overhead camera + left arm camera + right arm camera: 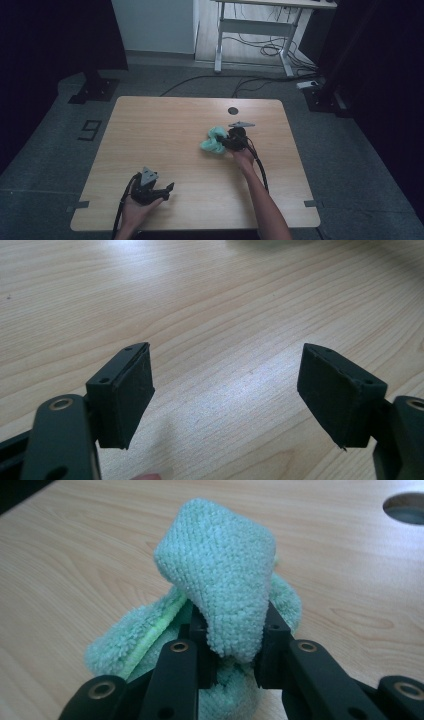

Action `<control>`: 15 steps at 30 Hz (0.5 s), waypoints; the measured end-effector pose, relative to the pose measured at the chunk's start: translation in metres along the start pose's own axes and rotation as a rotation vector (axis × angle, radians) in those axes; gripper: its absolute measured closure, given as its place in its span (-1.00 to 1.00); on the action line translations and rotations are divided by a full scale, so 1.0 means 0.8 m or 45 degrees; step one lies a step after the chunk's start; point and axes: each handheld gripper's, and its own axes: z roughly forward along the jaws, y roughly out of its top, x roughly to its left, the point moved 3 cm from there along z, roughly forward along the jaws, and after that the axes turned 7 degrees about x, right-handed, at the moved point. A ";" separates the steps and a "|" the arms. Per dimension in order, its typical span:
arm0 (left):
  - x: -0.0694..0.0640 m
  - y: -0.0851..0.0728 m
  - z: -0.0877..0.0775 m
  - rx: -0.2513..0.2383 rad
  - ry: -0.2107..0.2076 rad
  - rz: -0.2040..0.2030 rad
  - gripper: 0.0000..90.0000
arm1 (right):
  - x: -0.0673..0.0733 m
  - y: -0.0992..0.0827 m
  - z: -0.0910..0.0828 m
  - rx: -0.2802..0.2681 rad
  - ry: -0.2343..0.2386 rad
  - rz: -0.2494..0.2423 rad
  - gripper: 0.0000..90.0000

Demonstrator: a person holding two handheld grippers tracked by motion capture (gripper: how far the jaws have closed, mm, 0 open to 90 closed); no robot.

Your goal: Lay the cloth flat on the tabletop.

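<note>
Right now your right gripper point(226, 141) pinches a fold of the green cloth point(214, 140), bunched right of the table's point(160, 140) centre, forearm stretched forward. Your left gripper point(170, 189) lies low by the near edge, jaws spread over bare wood.

The right gripper point(226, 141) reaches forward on an outstretched forearm, jaws clamped together on a bunched fold. The left gripper point(167, 190) rests low near the person's side, its jaws spread wide apart.
</note>
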 end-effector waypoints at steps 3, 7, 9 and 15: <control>0.000 0.000 0.001 0.003 -0.001 0.000 -0.50 | 0.004 0.002 -0.007 -0.025 0.015 -0.011 0.66; -0.001 0.000 0.001 0.001 0.001 0.000 -0.50 | 0.004 0.000 -0.015 -0.053 0.029 0.002 0.66; -0.001 0.000 0.001 -0.001 0.002 0.000 -0.50 | 0.003 -0.002 -0.020 -0.060 0.038 0.016 0.66; -0.001 0.000 0.001 0.004 0.002 -0.008 -0.49 | 0.005 -0.003 -0.039 -0.100 0.076 0.025 0.66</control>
